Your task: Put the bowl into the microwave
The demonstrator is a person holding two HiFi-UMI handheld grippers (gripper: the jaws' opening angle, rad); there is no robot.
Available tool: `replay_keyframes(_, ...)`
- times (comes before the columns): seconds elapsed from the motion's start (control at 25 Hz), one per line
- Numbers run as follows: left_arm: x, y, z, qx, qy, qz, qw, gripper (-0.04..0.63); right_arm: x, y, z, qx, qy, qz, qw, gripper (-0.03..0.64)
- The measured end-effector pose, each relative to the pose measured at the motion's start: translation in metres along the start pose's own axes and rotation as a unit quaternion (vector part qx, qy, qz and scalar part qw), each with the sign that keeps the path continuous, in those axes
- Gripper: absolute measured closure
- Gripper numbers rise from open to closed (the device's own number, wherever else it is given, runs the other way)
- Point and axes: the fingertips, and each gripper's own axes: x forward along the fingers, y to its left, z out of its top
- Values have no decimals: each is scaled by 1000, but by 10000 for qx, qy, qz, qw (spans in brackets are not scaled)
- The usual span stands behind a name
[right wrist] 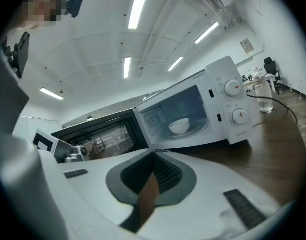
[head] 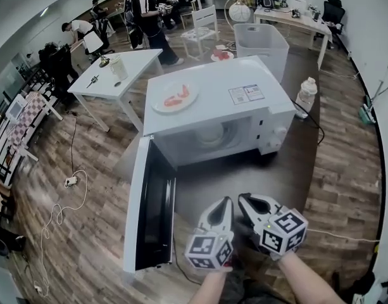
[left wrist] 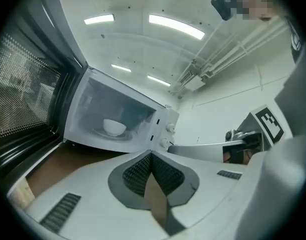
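Inside the microwave (head: 209, 100) sits the bowl (right wrist: 180, 126); left hand-held gripper (head: 226, 201) and right hand-held gripper (head: 243, 198) pressed together; label (head: 245, 94) illegible.

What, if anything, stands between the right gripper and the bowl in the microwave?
Nothing visible. The microwave door stands wide open to the left, and only tabletop lies between the right gripper and the bowl sitting inside the microwave.

Left hand-held gripper (head: 224, 202) and right hand-held gripper (head: 245, 200) side by side, tips close together (angled toward each other). Both jaws closed, nothing between them.
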Motion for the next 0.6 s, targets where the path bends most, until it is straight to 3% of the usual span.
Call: replay_keyframes(0.6, -64, -66, 9, 207, -149, -337, 9991, 594, -75, 57, 0, -207, -160, 16, 9997, 617)
